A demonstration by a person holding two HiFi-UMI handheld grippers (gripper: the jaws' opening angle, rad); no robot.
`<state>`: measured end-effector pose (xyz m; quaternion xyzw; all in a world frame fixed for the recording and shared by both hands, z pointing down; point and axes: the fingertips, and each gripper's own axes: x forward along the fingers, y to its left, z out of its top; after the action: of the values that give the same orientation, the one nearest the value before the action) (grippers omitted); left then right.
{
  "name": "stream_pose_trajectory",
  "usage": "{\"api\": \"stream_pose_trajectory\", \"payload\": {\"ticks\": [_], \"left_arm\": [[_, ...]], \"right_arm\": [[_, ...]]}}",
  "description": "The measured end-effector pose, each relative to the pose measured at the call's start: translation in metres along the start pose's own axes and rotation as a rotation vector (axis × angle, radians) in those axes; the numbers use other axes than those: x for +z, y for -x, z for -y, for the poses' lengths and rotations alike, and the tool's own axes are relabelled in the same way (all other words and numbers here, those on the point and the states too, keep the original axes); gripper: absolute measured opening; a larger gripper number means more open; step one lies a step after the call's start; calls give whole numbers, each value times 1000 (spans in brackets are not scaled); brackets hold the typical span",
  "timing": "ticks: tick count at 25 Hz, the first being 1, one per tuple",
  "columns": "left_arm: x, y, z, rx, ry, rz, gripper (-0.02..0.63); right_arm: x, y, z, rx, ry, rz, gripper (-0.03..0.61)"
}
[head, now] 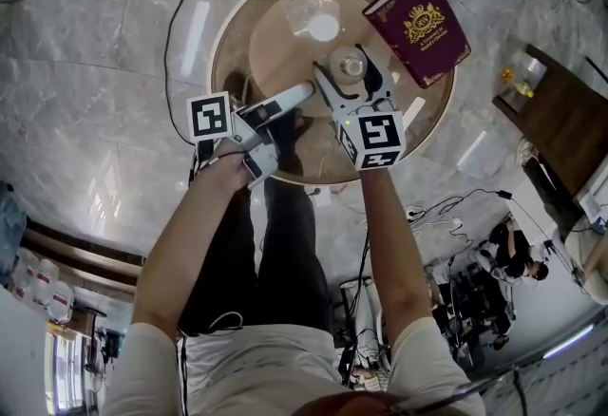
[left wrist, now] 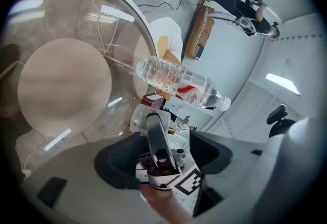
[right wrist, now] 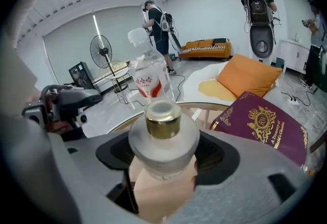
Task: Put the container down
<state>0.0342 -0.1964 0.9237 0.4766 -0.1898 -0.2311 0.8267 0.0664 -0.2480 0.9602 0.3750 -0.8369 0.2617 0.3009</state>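
**Head view**
- L gripper [head: 288,110]: jaws apart, nothing in them; just beside R gripper, over table's near side.
- R gripper [head: 351,72]: clamped on container [head: 350,64].
- Container: frosted, gold cap, over wooden disc [head: 275,53] of round glass table [head: 228,44]; touching the top or not, can't tell.
- Water bottle [head: 318,22]: just beyond container.
- Book [head: 418,28]: burgundy, gold crest, at table's far-right rim.

**Left gripper view**
- Jaws: wide apart, empty.
- In the gap, further off: R gripper's finger [left wrist: 158,133] and marker cube [left wrist: 184,184].
- Bottle [left wrist: 179,81]: clear, red label, white cap.

**Right gripper view**
- Jaws: pressed on both sides of container [right wrist: 162,141], which sits upright, cap up.
- Bottle [right wrist: 148,74]: upright, right behind container.
- Book [right wrist: 265,123]: to the right, near.
- Bkgd: two people [right wrist: 158,21] standing, fan [right wrist: 102,44], orange sofa [right wrist: 207,49].
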Motion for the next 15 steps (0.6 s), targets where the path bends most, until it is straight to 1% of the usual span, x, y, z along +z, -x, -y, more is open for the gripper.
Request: {"api": "stream_pose_trajectory", "payload": {"ticks": [3, 9, 15], "left_arm": [[5, -4, -6, -6, -7, 3, 299], [7, -1, -16, -1, -10, -22, 267], [4, 6, -24, 7, -20, -36, 264]], "right_arm": [[-9, -13, 6, 4, -3, -10, 336], [-17, -28, 13, -20, 18, -10, 335], [-24, -35, 16, -42, 45, -13, 336]]}}
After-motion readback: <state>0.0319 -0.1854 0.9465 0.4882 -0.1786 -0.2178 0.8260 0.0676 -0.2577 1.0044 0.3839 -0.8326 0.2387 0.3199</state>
